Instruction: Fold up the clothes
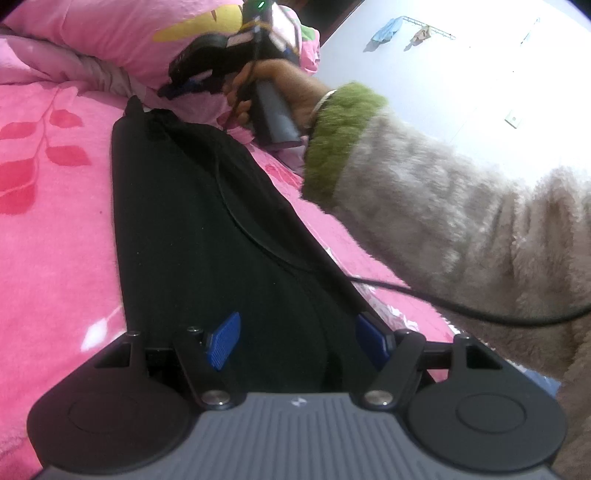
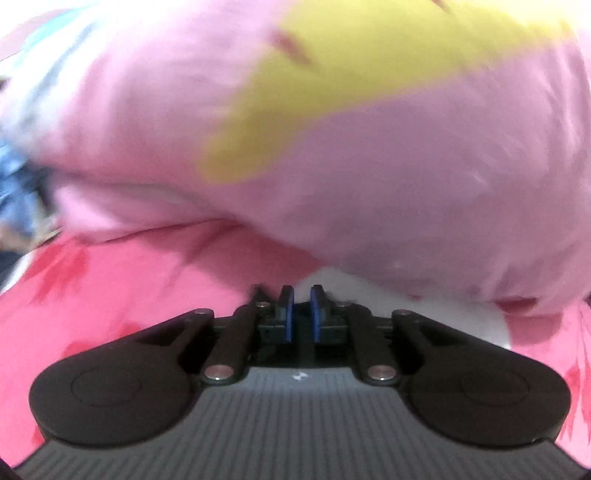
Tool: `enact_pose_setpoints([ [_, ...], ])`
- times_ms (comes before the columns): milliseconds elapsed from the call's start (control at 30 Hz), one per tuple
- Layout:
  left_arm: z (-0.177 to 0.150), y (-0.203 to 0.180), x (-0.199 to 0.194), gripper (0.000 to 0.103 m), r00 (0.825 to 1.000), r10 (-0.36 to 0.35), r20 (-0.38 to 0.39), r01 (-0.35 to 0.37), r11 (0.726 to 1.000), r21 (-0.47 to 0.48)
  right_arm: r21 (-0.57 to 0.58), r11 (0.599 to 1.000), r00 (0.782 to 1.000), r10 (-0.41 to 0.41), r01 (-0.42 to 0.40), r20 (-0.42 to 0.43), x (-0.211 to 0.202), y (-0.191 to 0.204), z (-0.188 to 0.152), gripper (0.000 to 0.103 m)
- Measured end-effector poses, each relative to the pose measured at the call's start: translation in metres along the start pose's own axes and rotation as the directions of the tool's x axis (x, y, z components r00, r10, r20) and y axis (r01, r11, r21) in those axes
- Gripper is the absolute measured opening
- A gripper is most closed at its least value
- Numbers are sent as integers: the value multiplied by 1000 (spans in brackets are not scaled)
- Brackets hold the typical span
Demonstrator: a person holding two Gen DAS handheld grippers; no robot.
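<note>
A black garment (image 1: 192,221) lies as a long, narrow, flattened strip on the pink bedcover (image 1: 55,240). My left gripper (image 1: 297,339) stands open over its near end, blue pads (image 1: 222,339) wide apart with the cloth beneath them. A hand in a fluffy grey sleeve with a green cuff (image 1: 340,136) holds my right gripper (image 1: 173,83) just beyond the garment's far tip, apart from it. In the right wrist view that gripper (image 2: 301,314) has its blue pads (image 2: 287,314) close together with nothing between them, facing a blurred pink pillow (image 2: 369,184).
A pink pillow with a yellow patch (image 1: 166,33) and bunched pink bedding (image 1: 74,66) lie at the head of the bed. A black cable (image 1: 461,310) runs across the sleeve. A white wall (image 1: 480,74) with hanging cloths stands to the right.
</note>
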State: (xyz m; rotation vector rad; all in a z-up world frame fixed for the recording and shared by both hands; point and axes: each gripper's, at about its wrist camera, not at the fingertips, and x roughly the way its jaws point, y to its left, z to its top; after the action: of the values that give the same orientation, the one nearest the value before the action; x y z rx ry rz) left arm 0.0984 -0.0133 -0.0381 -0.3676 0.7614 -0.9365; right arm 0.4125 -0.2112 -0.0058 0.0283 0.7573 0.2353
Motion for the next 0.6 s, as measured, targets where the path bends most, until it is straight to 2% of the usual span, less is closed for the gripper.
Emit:
enact_pose_setpoints([
  [100,2,2,2,71,1000,1,0,-1,1000,-1,-89,995,993,27,-38,-111,4,22,-8,9],
  [167,3,3,4,71,1000,2,0,-2,1000,0,-110,993,984,23,-43,-174,20,28,-14,8],
  [233,3,3,4,71,1000,2,1,-2,1000,0,-88,996,981,8,-25,-196,46,27,-12,7],
  [367,3,4,4,71,1000,-1,2,1,1000,-3,9,1000,992,22,-21,-127,76,21,9,6],
  [433,3,4,4,71,1000,-4,3,4,1000,-6,69,998,997,-2,7,-72,82,12,19,6],
  [500,2,4,4,71,1000,-5,3,5,1000,-7,127,989,997,-70,71,-16,80,2,25,10],
  [600,0,2,2,71,1000,-5,4,5,1000,-7,243,970,1000,-2,-5,31,55,-16,25,11],
])
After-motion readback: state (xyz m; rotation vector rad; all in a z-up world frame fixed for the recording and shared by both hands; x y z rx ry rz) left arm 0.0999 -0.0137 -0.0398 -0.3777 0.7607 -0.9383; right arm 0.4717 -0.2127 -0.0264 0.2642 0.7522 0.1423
